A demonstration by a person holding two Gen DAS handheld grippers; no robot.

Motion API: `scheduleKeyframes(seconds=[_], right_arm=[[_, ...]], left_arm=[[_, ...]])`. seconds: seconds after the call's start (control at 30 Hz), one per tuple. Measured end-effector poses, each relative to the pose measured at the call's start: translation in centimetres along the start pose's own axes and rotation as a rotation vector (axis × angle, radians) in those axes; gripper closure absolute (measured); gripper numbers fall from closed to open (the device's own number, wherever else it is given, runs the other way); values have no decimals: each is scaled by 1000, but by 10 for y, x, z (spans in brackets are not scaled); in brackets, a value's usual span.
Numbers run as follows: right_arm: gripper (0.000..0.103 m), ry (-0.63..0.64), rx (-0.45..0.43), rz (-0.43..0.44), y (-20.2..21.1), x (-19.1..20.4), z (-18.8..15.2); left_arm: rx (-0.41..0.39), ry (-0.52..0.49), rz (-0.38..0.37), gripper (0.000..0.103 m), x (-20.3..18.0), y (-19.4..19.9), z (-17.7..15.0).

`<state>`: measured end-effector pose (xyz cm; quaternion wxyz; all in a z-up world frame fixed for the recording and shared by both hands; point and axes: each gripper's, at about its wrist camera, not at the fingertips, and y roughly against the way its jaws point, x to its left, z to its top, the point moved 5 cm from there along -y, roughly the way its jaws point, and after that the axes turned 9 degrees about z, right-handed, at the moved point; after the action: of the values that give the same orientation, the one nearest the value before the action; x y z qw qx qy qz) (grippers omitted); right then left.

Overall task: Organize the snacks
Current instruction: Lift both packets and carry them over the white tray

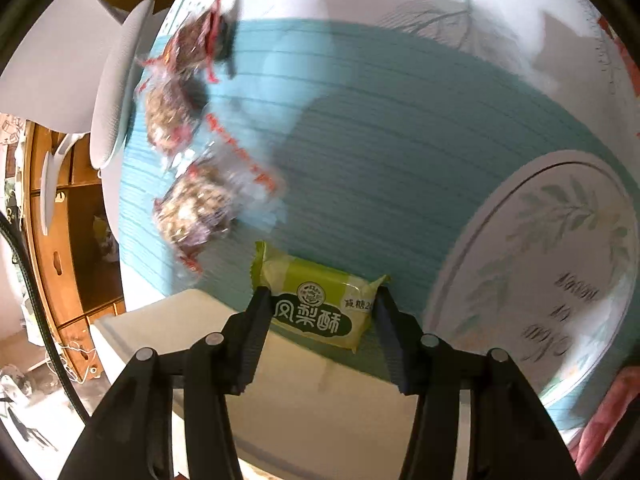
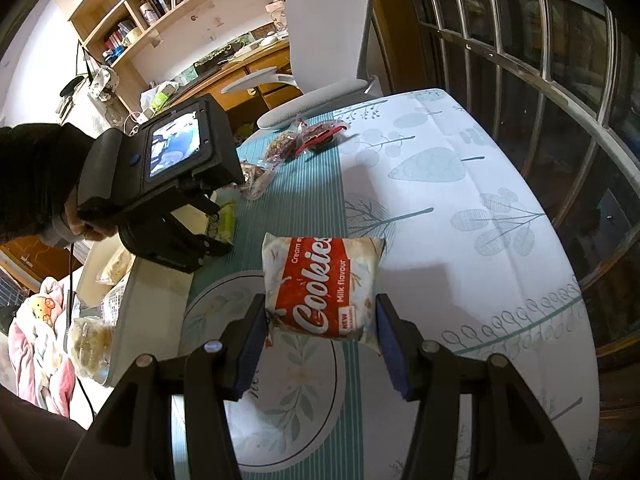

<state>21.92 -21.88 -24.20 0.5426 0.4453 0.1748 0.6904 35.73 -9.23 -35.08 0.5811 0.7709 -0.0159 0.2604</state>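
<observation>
Here, at the far left of the right wrist view, a dark sleeve (image 2: 28,168) and a hand (image 2: 76,220) carry the left tool (image 1: 320,300), whose body bears a small lit screen (image 2: 174,150). Its two fingers are clamped on a green pineapple-cake packet (image 1: 320,304), one pad pressed on each short end; the packet hangs just above the teal striped part of the counter (image 1: 400,160). Whether it touches the cloth cannot be told from either view.

Left of the packet, near the counter's edge, a cream tray (image 1: 312,392) sits partly under the tool. Beyond it, three clear-wrapped nut bars (image 1: 188,128) with red print lie in a loose row on the teal stripe, blurred in the left wrist view. A grey office chair (image 2: 328,40) stands past the counter's far edge, in front of a wooden desk and bookshelf (image 2: 160,4).

Further right, a round plate (image 2: 288,380) with a leaf pattern rests on the cloth. Above it the right tool (image 2: 320,328) is closed on a red and white Cookies packet (image 2: 320,288), gripping the packet's lower sides, and the packet is lifted clear of the plate. At the right edge, window bars (image 2: 560,60) run beside the white leaf-printed cloth.
</observation>
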Motion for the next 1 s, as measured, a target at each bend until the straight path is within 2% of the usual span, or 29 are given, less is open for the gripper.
scheduleKeyframes(seconds=[0.27,0.47,0.57,0.87,1.0], right_arm=[[50,22,0,4,16,12,2],[50,15,2,17,28,25,-3],[50,10,3,30,35,37,-6],[50,7,-8,53,44,81,-13],[50,4,-15,69,45,106,-19]], left_arm=[[-85,52,-49,53,-26,50,10],[-137,156,-81,53,-15,92,-3],[-175,223,-109,53,-6,117,-20],[-236,448,-163,53,25,155,-87],[-265,524,-141,53,34,168,-123]])
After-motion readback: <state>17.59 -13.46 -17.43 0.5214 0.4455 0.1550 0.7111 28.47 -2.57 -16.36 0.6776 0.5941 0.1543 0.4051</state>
